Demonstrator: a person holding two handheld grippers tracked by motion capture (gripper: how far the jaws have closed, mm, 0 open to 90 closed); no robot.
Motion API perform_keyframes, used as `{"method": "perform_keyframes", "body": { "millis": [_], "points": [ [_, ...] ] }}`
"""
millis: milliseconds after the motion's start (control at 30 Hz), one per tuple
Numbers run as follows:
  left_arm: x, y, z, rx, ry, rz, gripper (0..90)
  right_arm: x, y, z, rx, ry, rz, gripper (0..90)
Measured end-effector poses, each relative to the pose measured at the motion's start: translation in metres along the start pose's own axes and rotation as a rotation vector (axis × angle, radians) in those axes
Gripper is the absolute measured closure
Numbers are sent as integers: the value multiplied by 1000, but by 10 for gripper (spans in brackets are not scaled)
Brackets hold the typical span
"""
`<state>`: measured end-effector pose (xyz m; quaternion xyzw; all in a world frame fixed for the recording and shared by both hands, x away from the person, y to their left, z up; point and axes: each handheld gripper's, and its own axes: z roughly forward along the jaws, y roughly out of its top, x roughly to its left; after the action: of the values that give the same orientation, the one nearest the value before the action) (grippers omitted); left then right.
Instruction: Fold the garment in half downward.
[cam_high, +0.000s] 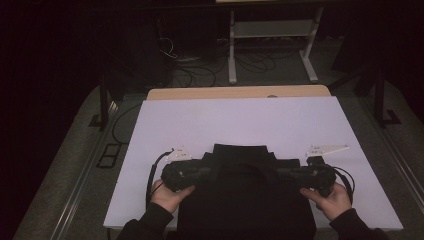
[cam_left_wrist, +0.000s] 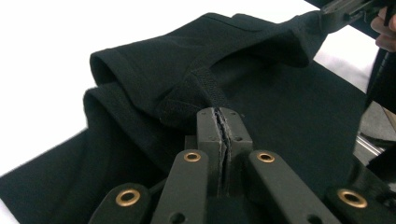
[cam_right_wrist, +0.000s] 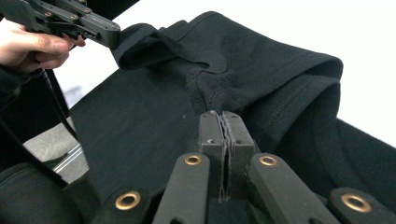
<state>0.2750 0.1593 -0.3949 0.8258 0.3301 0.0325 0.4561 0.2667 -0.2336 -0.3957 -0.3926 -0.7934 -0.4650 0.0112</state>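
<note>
Item: left gripper (cam_high: 207, 172), held in the person's left hand (cam_high: 170, 195) at the near left of the white board (cam_high: 240, 120); jaws pressed together with a fold of black fabric pinched between them, seen close in the left gripper view (cam_left_wrist: 220, 122); its cable (cam_high: 150, 177) looped off to its outer side; its grey three-cornered plate (cam_high: 178, 153) lay just beyond it.

Item: black T-shirt (cam_high: 240, 200), spread flat on the board between the two grippers and reaching back toward the person; its far part was doubled over, the folded edge lying just ahead of both sets of jaws; ribbed collar band (cam_left_wrist: 205, 88) ran directly in front of the left jaws; a hemmed sleeve (cam_right_wrist: 299, 70) lay to the right of the right jaws in the right gripper view.

Item: right gripper (cam_high: 280, 173), held in the person's right hand (cam_high: 330, 200) at the near right; jaws likewise closed tight on a pinch of the same shirt (cam_right_wrist: 224, 121); second grey plate (cam_high: 326, 149) just beyond it.

Item: wooden table edge (cam_high: 240, 92) beyond the board; white metal stand (cam_high: 272, 40) farther off on the floor, well apart from both tools.
</note>
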Motion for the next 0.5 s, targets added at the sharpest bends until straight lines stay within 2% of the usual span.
{"method": "perform_keyframes", "body": {
  "millis": [500],
  "points": [
    [-26,-16,-10,26,-54,26,872,17,-15,-5,57,25,-24,869]
  ]
}}
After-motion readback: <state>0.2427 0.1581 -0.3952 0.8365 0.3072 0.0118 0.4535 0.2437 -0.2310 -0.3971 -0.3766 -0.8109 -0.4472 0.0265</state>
